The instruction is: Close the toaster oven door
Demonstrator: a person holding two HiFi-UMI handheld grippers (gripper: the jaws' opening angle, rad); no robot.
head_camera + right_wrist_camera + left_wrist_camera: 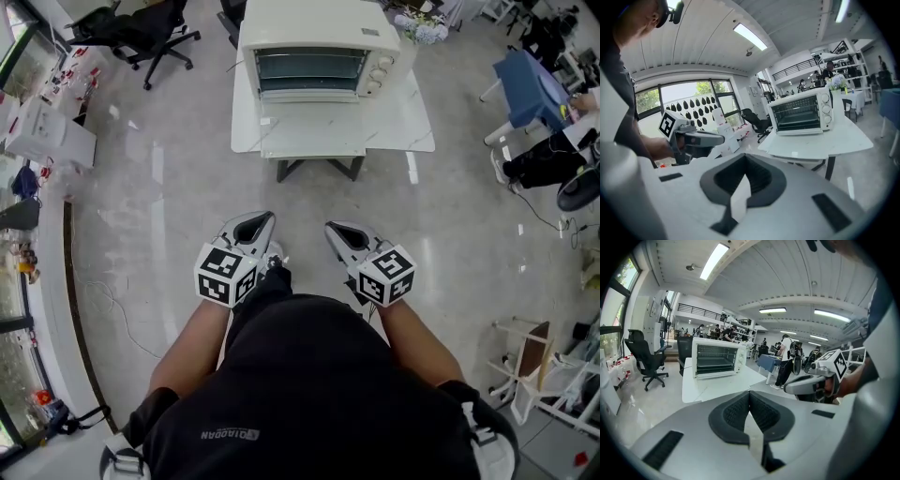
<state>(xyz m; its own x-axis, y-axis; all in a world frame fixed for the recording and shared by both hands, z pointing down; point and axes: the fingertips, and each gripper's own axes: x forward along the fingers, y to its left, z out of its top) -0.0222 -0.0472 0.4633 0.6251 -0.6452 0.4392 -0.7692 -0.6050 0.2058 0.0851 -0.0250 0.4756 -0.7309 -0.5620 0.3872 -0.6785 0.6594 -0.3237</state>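
Left gripper [260, 220] jaws fully together, nothing between the pads; right gripper [336, 228] same, closed and empty. Both side by side in front of the person, touching nothing. Toaster oven [314, 47] well ahead on white table [403, 122], door [314, 136] folded down open
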